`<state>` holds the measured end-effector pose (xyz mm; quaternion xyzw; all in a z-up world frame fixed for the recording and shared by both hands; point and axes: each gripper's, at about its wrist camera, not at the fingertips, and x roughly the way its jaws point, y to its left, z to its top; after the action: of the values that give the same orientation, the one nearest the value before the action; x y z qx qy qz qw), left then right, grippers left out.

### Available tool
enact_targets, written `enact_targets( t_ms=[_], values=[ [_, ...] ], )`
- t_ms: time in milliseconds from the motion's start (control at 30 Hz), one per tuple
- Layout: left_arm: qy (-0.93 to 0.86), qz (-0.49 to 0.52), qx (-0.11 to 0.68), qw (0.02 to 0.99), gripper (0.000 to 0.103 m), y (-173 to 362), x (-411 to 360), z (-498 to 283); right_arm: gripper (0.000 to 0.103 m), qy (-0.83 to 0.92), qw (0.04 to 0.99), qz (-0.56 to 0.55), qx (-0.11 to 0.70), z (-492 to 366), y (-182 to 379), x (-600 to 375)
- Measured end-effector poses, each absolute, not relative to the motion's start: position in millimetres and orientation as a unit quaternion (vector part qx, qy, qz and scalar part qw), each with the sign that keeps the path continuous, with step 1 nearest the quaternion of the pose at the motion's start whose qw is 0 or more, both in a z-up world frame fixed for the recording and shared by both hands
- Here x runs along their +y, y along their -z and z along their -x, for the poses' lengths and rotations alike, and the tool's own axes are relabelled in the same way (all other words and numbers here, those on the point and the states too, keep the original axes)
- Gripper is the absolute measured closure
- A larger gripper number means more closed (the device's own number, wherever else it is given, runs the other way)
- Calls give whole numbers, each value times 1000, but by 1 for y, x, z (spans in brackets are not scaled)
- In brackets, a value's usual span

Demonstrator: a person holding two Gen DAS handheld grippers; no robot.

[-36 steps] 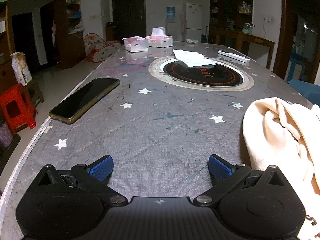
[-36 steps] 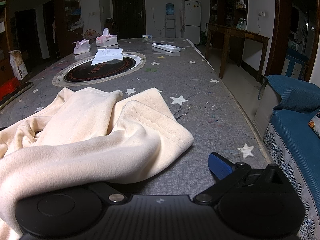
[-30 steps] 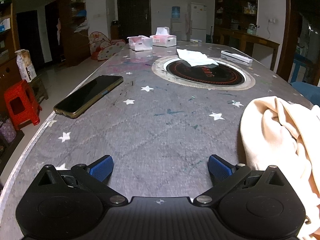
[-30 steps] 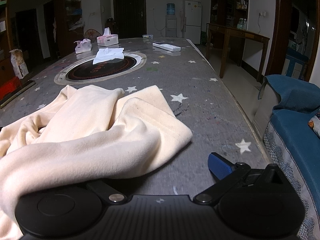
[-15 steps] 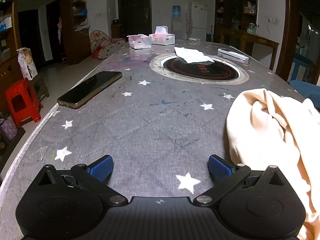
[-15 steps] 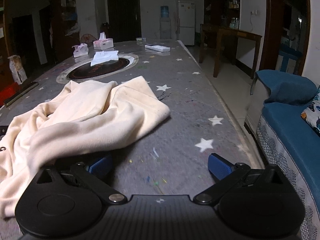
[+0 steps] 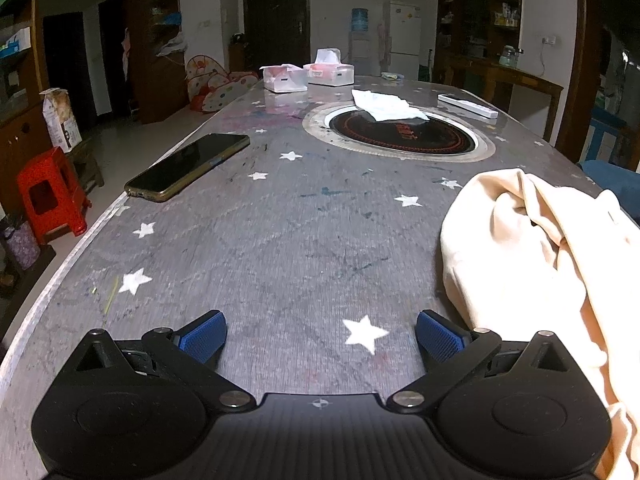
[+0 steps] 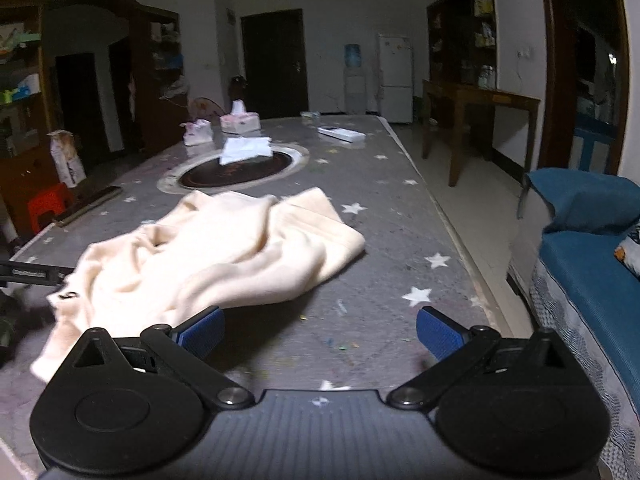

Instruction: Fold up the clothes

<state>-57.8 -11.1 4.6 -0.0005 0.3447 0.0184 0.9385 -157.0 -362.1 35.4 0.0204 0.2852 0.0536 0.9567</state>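
Observation:
A cream garment (image 8: pixel 224 256) lies crumpled on the grey star-printed table (image 8: pixel 384 216), ahead and left of my right gripper (image 8: pixel 320 332). That gripper is open and holds nothing; its left pad sits just short of the cloth's near edge. In the left wrist view the same cream garment (image 7: pixel 536 248) bulges at the right, next to the right pad. My left gripper (image 7: pixel 320 338) stands open over bare table with nothing between its fingers.
A dark phone (image 7: pixel 188 166) lies near the table's left edge. A round black inset (image 7: pixel 400 132) with a white tissue (image 7: pixel 384 104), two tissue boxes (image 7: pixel 308 74) and a white remote (image 7: pixel 468 105) sit farther back. A blue sofa (image 8: pixel 592 280) flanks the right edge; a red stool (image 7: pixel 50 196) stands left.
My right gripper has drawn back and risen, and the garment that lay over its left finger has come off it. My left gripper has drawn back a little along the table.

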Motion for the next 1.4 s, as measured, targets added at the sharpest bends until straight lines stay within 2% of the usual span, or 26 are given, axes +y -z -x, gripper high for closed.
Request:
enact_targets(
  t_ms=[500, 1400],
  values=[
    [-8, 14, 357, 934, 0, -13, -21, 80, 0, -113, 957, -14, 267, 178, -50, -330],
    [28, 1, 342, 939, 0, -43, -50, 135, 0, -153, 944, 39, 288, 193, -44, -283]
  ],
)
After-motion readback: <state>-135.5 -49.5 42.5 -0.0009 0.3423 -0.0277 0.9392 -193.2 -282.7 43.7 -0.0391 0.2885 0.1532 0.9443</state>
